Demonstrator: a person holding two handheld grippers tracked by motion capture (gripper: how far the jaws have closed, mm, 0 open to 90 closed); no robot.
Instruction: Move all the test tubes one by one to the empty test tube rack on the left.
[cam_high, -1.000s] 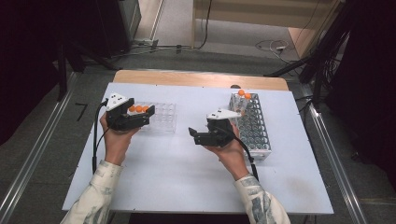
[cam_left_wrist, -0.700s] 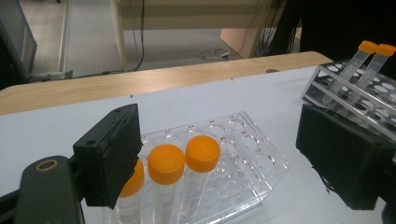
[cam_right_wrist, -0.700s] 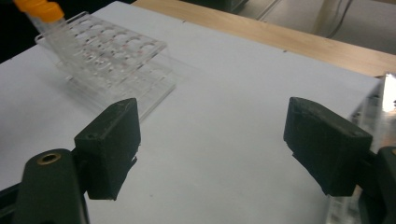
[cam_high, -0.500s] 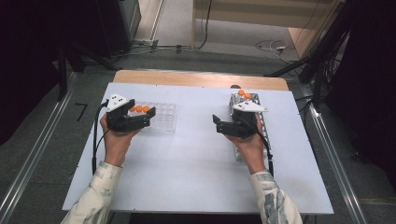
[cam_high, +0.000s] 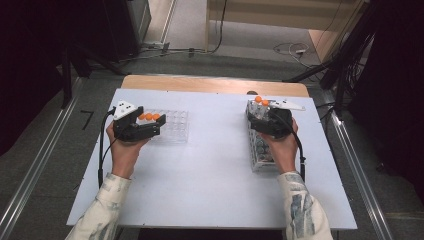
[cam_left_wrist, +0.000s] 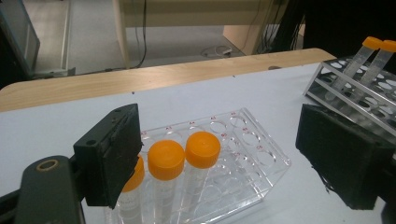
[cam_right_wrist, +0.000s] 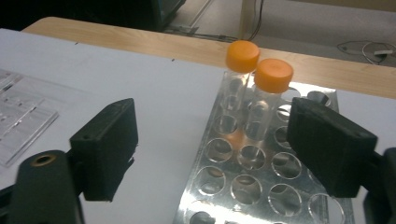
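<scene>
While your left hand has stayed put at the clear plastic tray (cam_high: 172, 125), your right hand has swung away from the middle of the desk (cam_high: 210, 165) and out over the metal rack (cam_high: 262, 150). That puts your right hand-held gripper (cam_right_wrist: 210, 149) in line with the two orange-capped tubes (cam_right_wrist: 254, 100) standing upright at the rack's far end, so the next pick looks to be one of those.

Its jaws stand wide apart with nothing between them; the tubes are ahead of the pads, not yet touched. You would need to move forward and close on a single tube without knocking its neighbour, since the two stand just beside each other.

Your left hand-held gripper (cam_left_wrist: 219, 154) is also open and holds nothing. Three capped tubes (cam_left_wrist: 166, 161) stand in the near corner of the tray, between its jaws, one partly hidden behind the left pad (cam_left_wrist: 112, 154); whether that pad touches it I cannot tell.
</scene>
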